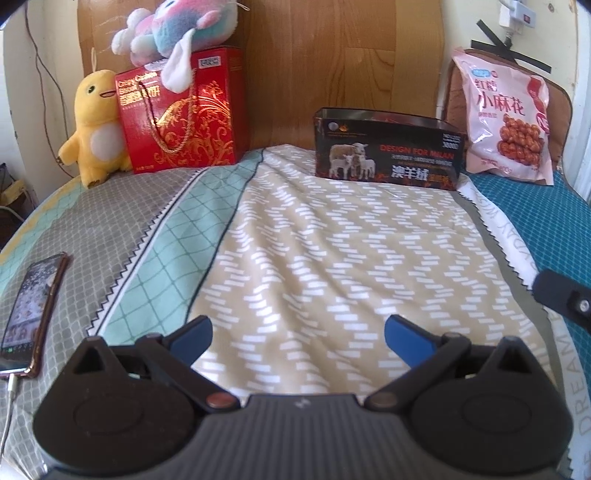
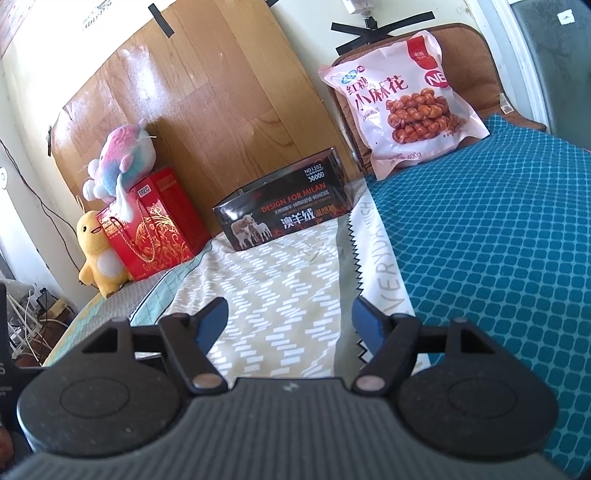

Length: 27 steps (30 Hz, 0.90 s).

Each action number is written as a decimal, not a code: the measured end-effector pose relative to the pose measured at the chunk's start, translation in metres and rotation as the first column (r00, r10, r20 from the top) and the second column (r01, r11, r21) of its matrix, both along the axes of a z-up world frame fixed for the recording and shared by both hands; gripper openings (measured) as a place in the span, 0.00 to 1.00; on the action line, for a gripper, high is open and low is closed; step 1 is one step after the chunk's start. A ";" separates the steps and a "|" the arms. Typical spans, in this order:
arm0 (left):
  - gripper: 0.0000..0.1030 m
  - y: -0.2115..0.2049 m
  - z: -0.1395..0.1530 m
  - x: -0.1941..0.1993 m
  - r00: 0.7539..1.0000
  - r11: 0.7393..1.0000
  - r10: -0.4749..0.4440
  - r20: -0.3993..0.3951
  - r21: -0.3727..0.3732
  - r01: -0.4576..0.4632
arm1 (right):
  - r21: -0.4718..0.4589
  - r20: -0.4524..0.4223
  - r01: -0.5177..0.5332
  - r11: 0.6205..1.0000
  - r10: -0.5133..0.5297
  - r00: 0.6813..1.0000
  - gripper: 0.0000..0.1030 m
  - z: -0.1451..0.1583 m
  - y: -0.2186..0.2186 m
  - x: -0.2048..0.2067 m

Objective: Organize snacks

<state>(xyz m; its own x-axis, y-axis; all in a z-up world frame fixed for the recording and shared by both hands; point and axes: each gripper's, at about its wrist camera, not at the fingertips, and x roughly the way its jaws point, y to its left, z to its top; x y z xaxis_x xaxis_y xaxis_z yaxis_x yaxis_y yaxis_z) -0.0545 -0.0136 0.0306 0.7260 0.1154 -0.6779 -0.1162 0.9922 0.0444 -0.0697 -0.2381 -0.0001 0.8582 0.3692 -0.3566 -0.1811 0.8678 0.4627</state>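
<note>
Snacks number two here: one pink snack bag (image 1: 508, 118) and one red biscuit box (image 1: 181, 110). One black box (image 1: 388, 147) with an open top, two stuffed toys and one phone (image 1: 31, 314) complete the count.

Printed on the pink bag are brown twisted dough sticks and large Chinese characters; it leans upright against a brown cushion (image 2: 465, 62) at the head edge of the bed, on the right side, over a blue checked cover (image 2: 498, 240). Gold swirls and a rope handle mark the red box, which stands at the head edge toward the left corner, with a yellow duck toy (image 1: 92, 129) touching its left side and a pastel plush toy (image 1: 173, 29) lying on top. Sheep are pictured on the black box, which stands between the two snacks.

Covering the bed is a patchwork sheet (image 1: 314, 258) of grey, green and beige panels. A wooden headboard (image 1: 332, 55) rises behind, against a cream wall. Near the left edge of the bed lies the phone.

Both the left gripper (image 1: 298, 334) and the right gripper (image 2: 290, 323) hover above the sheet with fingers spread apart, holding nothing.
</note>
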 end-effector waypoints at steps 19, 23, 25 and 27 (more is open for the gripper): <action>1.00 0.003 0.002 -0.001 0.999 0.998 0.032 0.039 0.050 -0.034 | -0.011 -0.005 -0.012 1.000 0.012 1.000 0.74 -0.003 0.005 0.000; 1.00 0.007 0.003 -0.001 0.997 0.998 0.050 0.050 0.044 -0.052 | -0.012 -0.004 -0.012 1.000 0.012 1.000 0.74 -0.003 0.005 0.000; 1.00 0.009 0.003 -0.001 0.998 0.998 0.048 0.051 0.034 -0.050 | -0.011 -0.003 -0.012 1.000 0.012 1.000 0.74 -0.003 0.005 0.000; 1.00 0.008 0.004 -0.002 0.997 0.999 0.036 0.064 0.035 -0.038 | -0.017 0.001 -0.009 1.000 0.009 1.000 0.74 -0.003 0.005 0.001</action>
